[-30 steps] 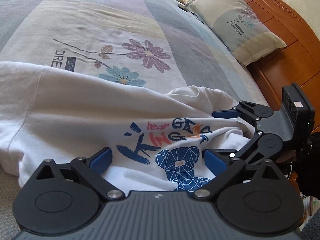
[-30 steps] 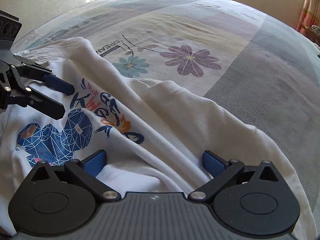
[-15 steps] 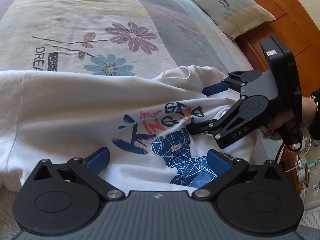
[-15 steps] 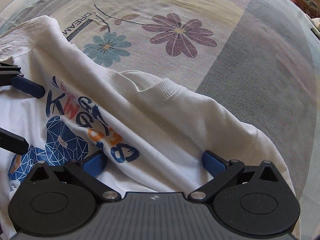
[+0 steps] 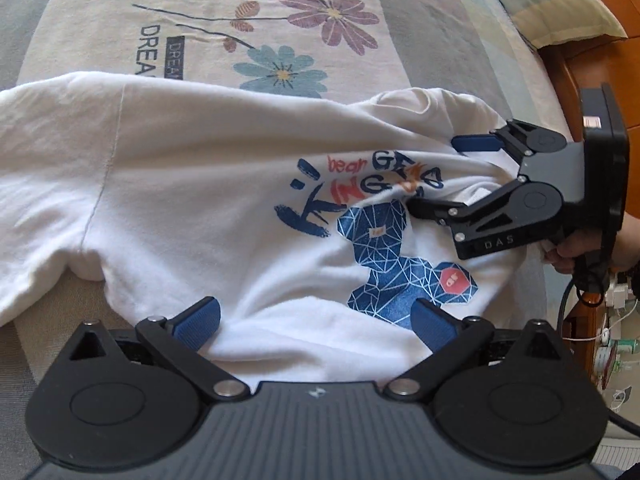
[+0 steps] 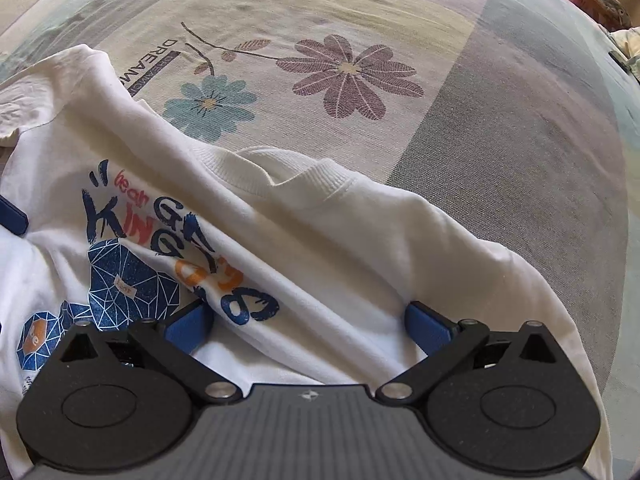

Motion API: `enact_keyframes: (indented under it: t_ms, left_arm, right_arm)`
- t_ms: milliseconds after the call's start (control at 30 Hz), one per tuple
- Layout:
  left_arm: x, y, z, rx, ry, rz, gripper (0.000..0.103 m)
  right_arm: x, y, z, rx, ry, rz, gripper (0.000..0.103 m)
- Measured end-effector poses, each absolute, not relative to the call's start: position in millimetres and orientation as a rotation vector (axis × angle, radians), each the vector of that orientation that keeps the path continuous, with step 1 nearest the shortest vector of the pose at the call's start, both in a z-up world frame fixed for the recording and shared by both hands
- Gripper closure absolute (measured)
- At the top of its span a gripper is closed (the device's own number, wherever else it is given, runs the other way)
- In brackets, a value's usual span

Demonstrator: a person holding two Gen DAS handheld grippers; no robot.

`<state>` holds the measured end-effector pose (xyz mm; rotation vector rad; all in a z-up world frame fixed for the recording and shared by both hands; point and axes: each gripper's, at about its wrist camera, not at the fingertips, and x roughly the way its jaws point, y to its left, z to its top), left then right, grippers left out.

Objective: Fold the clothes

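A white T-shirt with a blue bear print lies rumpled on the bed. In the left wrist view my left gripper is open at the shirt's near edge, cloth lying between its blue pads. My right gripper reaches in from the right, open, its fingers straddling a raised fold beside the lettering. In the right wrist view the right gripper is open over the T-shirt, just below the ribbed collar. One blue pad of the left gripper's fingers shows at the left edge.
The flowered bedsheet stretches beyond the shirt. A pillow and the wooden bed frame stand at the far right. A hand holds the right gripper, with cables and small items beside the bed.
Both grippers have dropped closer to the shirt and tipped down. The right gripper has drawn back to the right, so more of the bear print shows. Both stay open.
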<state>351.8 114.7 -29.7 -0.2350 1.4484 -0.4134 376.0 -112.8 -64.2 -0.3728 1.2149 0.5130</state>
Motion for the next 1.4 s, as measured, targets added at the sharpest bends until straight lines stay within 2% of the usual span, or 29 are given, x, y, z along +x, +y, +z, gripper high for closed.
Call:
enact_keyframes:
  t_ms: [133,300,433,500,600,733,933,1233,1400]
  left_arm:
    - [373,114,-7,-0.226,1.390,-0.350,0.003]
    - [414,114,4,-0.147,1.242,-0.271,0.003]
    - [455,118,-13,-0.028,1.194,-0.146,0.003]
    - [470,120,-27,0.023,1.203,-0.116,0.008]
    - [473,125,-43,0.073,1.243,-0.128,0.009]
    - [449,135,-49,0.061,1.250,-0.165,0.009]
    - [402,142,-43,0.054,1.217,-0.194,0.009]
    - [352,139,-48,0.070,1.169,-0.166,0.009]
    - [336,134,-41,0.103,1.163,-0.174,0.009]
  right_arm:
    - [385,-112,-51,-0.421,1.325,0.587,0.000]
    - [399,-144,-17,-0.264,1.258,0.551,0.000]
    - [441,-160,-10,-0.112,1.183,0.320,0.000]
    - [465,-163,-17,-0.068,1.166,0.222,0.000]
    - [490,-155,-41,-0.104,1.196,0.138,0.000]
    - [487,-144,-58,-0.166,1.247,0.153,0.000]
    - [444,-147,-53,-0.219,1.276,0.203,0.000]
    - [380,-141,-41,-0.269,1.197,0.252,0.000]
    - [353,-150,-44,-0.244,1.232,0.249,0.000]
